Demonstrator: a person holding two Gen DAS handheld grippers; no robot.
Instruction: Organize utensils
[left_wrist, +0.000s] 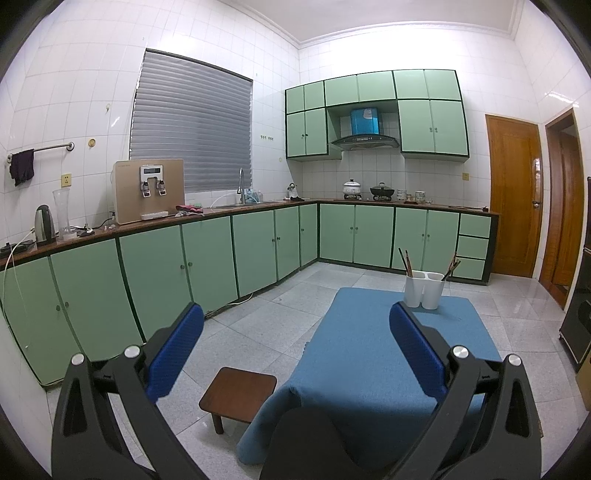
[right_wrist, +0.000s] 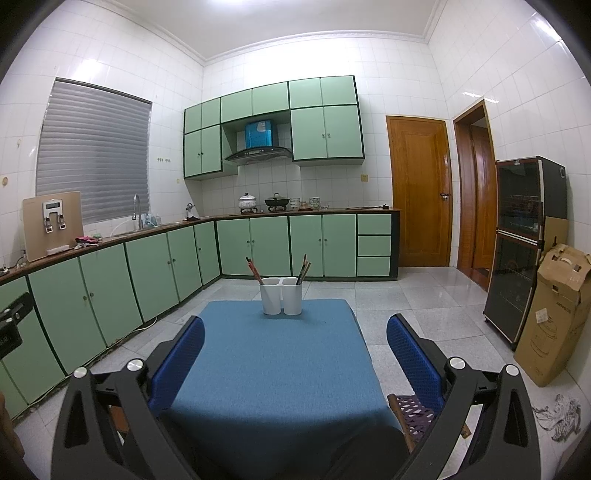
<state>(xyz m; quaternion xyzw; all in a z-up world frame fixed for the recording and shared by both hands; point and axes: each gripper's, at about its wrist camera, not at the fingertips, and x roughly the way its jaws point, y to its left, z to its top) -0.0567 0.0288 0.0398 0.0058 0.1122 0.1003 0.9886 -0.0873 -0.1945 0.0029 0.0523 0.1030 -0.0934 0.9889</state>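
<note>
No brand or label readable anywhere: faint print on the cardboard box (right_wrist: 557, 314) at the right wall, too small to make out; small display on the water dispenser (left_wrist: 149, 190) blurred.

Two-compartment white utensil holder (right_wrist: 281, 295) upright at the far end of the surface, on the blue cloth (right_wrist: 273, 362). Dark chopsticks (right_wrist: 254, 270) leaning left out of the left compartment, another bundle of chopsticks (right_wrist: 303, 268) leaning right out of the right compartment.

Right gripper (right_wrist: 295, 332) held above the near part of the cloth, jaws spread wide with nothing between the blue pads (right_wrist: 413, 354); holder straight ahead, centred between them and well apart. Left gripper (left_wrist: 295, 321) likewise spread wide and holding nothing, aimed left of the surface's middle; same holder (left_wrist: 424, 290) ahead and to the right, just beyond the right pad's tip in that view, not touching. Small wooden stool (left_wrist: 238, 393) on the floor beside the cloth's left edge. Green cabinets (left_wrist: 207, 254) along the walls behind.
</note>
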